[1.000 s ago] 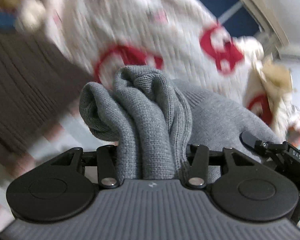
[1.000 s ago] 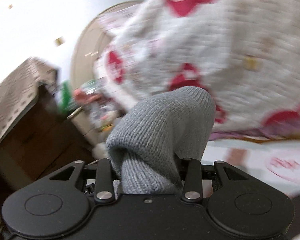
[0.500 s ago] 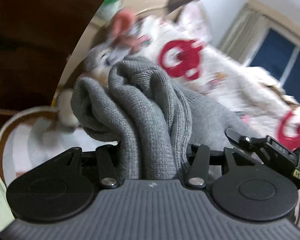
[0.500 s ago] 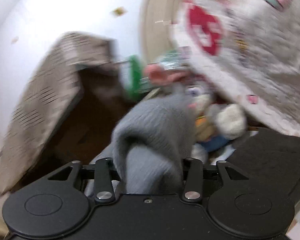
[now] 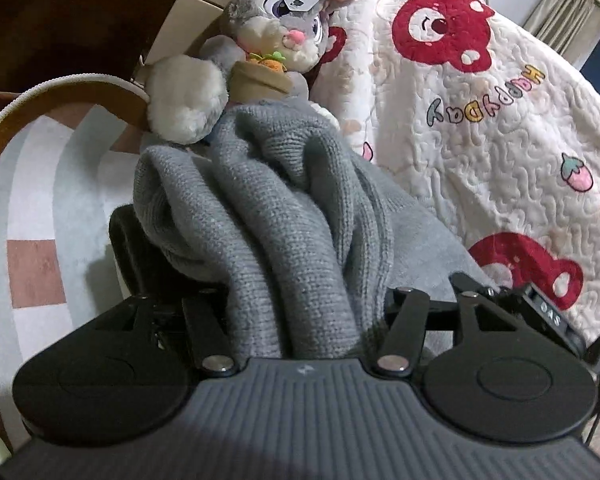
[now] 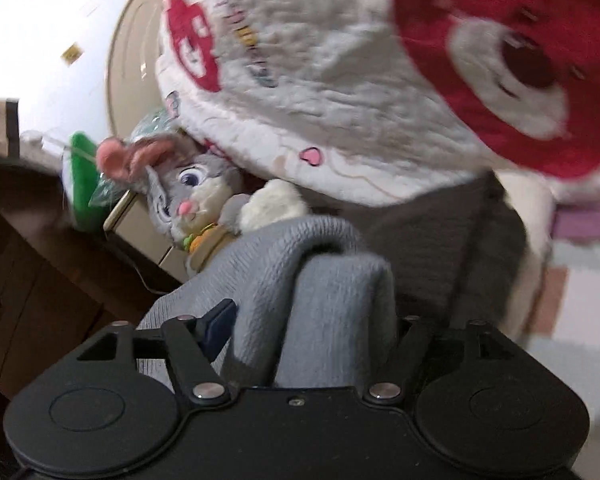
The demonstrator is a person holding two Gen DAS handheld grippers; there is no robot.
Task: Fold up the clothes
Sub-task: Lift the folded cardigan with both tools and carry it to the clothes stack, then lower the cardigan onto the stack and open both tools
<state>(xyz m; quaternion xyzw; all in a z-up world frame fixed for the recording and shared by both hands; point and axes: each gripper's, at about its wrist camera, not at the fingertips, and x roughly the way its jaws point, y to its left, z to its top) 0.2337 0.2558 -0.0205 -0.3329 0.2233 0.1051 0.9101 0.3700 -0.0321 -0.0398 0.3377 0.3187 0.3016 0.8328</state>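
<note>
A grey knitted sweater (image 5: 284,240) is bunched between the fingers of my left gripper (image 5: 304,312), which is shut on it. The knit covers the fingertips and trails off to the right over the bed. My right gripper (image 6: 312,344) is shut on another fold of the same grey sweater (image 6: 332,300); one dark blue finger pad (image 6: 216,324) shows at the left of the fold. The other gripper's black body (image 5: 548,316) shows at the right edge of the left wrist view.
A white quilt with red bear prints (image 5: 480,120) covers the bed. A grey plush rabbit (image 5: 268,28) sits at its head, also in the right wrist view (image 6: 196,196). Dark wooden furniture (image 5: 60,12) stands at left. A striped rug (image 5: 40,220) lies below. A dark brown knit (image 6: 440,240) lies under the quilt.
Both grippers have swung across the room toward the plush rabbit at the head of the bed, still holding the sweater. The left view has steadied; the right view is still blurred.
</note>
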